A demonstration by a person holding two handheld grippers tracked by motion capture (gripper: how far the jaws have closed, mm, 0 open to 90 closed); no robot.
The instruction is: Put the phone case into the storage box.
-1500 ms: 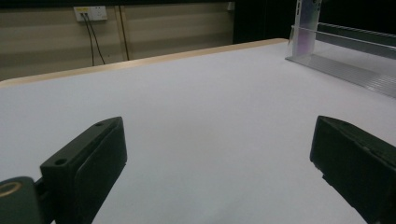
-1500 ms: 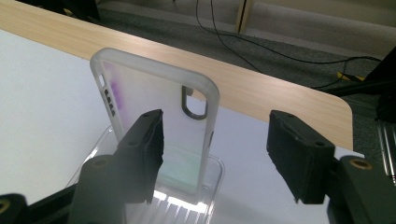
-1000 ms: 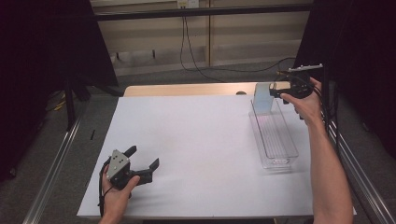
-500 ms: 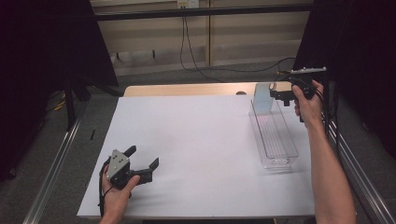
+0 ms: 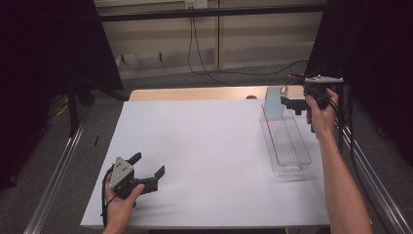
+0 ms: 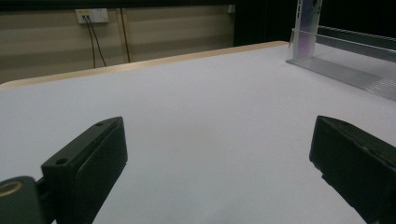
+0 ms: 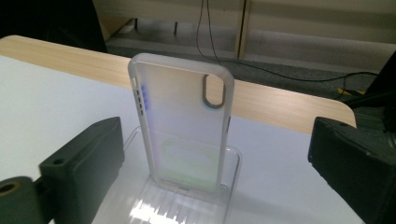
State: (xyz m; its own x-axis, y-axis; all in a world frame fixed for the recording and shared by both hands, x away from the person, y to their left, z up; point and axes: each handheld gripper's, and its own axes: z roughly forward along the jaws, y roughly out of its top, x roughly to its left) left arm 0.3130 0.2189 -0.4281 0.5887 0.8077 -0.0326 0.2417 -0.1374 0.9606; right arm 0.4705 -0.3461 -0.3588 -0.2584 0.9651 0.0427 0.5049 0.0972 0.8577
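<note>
Right tongs (image 5: pixel 292 104) are held up at the far right of the bench (image 5: pixel 209 146), jaws spread wide and empty, aimed at the case (image 7: pixel 184 123). I hold them level with it so both jaws can pass either side of its narrow faces; the case sits between the jaws in the right gripper view but farther off, not yet touched.

The case stands upright at the far end of the tray (image 5: pixel 287 144), back face toward my right tongs. Upright placement looks deliberate: it presents the edges for a pinch, which a flat-lying case would not.

Left tongs (image 5: pixel 146 173) rest low at the near left of the bench, well apart from the tray, jaws also wide open with nothing between them. I judge they are parked there to stay out of the right arm's way.

Materials:
- Case: frosted translucent plastic, rounded corners, oval camera cut-out near the top, small side slots on one edge, faint iridescent sheen. Probably soft and a bit slippery; a firm pinch may flex it.
- Tray: clear rigid plastic, long and narrow, ribbed floor, low walls. Light; could slide if the case is dragged.
- Bench: matt white sheet over a pale wood top showing at the far edge.
</note>
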